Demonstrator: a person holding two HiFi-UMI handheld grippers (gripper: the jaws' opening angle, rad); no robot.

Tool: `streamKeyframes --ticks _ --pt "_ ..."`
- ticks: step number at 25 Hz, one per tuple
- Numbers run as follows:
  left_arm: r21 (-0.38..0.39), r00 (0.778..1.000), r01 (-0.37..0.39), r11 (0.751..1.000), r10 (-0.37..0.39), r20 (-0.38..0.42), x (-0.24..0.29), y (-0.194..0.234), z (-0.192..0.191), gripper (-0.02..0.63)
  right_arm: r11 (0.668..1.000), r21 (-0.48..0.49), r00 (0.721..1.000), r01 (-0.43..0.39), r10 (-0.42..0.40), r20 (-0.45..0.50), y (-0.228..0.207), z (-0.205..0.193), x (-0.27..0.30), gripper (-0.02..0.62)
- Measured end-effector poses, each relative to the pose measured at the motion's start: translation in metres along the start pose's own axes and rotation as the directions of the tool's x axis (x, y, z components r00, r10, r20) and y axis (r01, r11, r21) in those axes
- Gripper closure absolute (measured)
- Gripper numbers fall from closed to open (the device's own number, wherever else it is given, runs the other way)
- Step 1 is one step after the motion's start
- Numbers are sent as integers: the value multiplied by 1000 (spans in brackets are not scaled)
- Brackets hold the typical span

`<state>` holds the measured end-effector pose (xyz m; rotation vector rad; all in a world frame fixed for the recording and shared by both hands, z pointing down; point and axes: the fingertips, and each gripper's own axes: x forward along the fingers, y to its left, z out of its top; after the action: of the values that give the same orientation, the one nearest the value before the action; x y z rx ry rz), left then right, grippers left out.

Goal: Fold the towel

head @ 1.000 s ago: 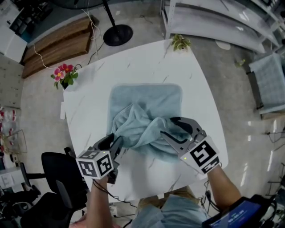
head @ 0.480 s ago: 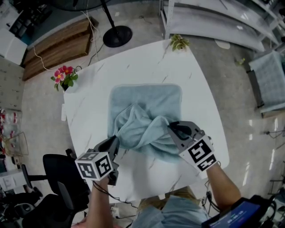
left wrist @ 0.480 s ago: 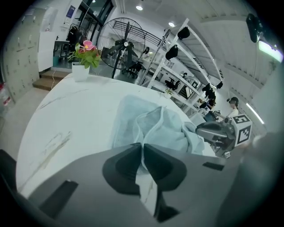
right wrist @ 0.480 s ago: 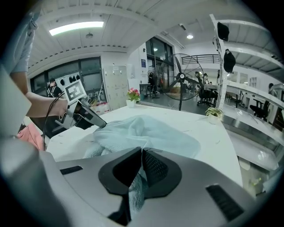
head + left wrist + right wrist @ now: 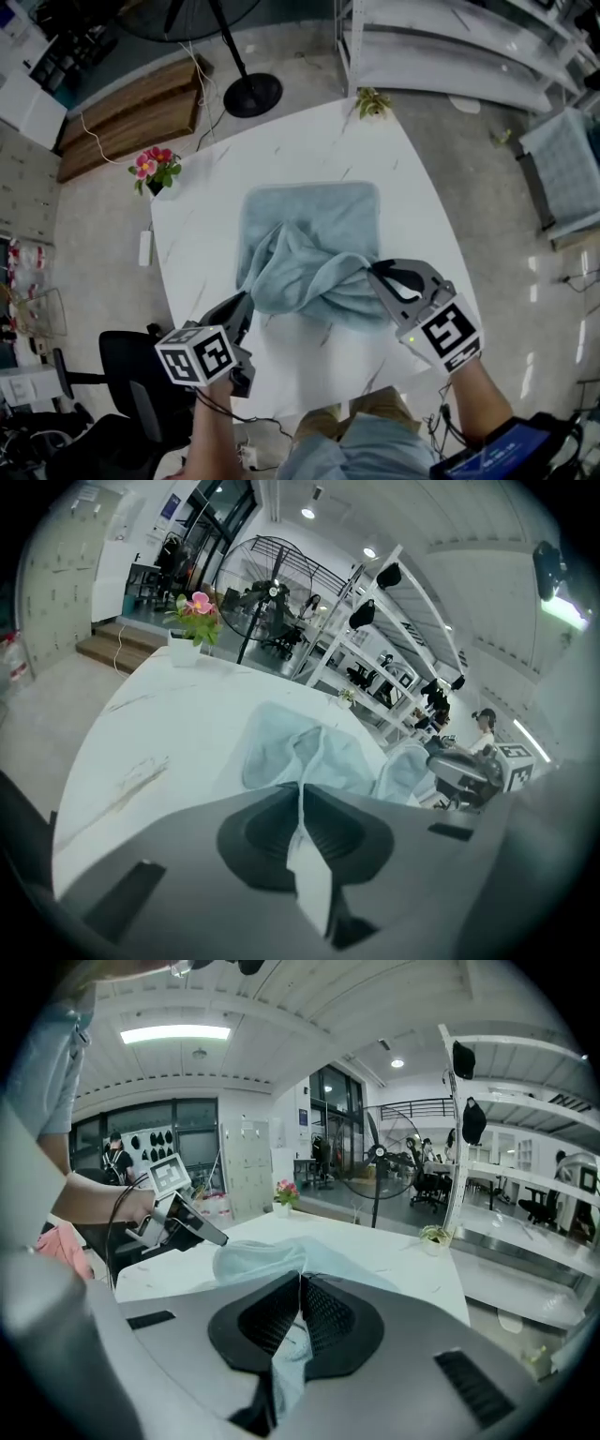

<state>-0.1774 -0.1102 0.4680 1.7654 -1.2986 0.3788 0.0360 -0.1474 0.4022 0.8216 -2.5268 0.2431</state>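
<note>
A light blue towel (image 5: 314, 239) lies on the white marble table (image 5: 225, 187), its far half flat and its near half bunched and lifted. My left gripper (image 5: 247, 302) is shut on the towel's near left corner, and cloth (image 5: 309, 878) shows pinched between its pads. My right gripper (image 5: 373, 269) is shut on the near right corner, with towel fabric (image 5: 286, 1363) hanging between its black pads. Both held corners are raised off the tabletop, and the cloth (image 5: 300, 752) drapes down between the two grippers.
A small pot of pink flowers (image 5: 155, 167) stands at the table's far left corner and a little green plant (image 5: 373, 101) at its far right edge. A floor fan's base (image 5: 251, 94) and metal shelving (image 5: 450, 47) stand beyond. A black chair (image 5: 127, 361) sits near left.
Both grippers went from open around the towel's near corners to shut on them. They have since lifted the corners up off the table.
</note>
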Motion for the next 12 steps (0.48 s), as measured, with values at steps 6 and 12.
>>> streamKeyframes --ticks 6,12 --pt "-216 994 107 971 -99 45 -20 0 -27 567 1000 -20 999 0 1 48 33 20 -34 574" --pt "-362 990 141 921 -125 67 2 3 -53 445 999 -33 997 2 0 76 45 28 -45 574"
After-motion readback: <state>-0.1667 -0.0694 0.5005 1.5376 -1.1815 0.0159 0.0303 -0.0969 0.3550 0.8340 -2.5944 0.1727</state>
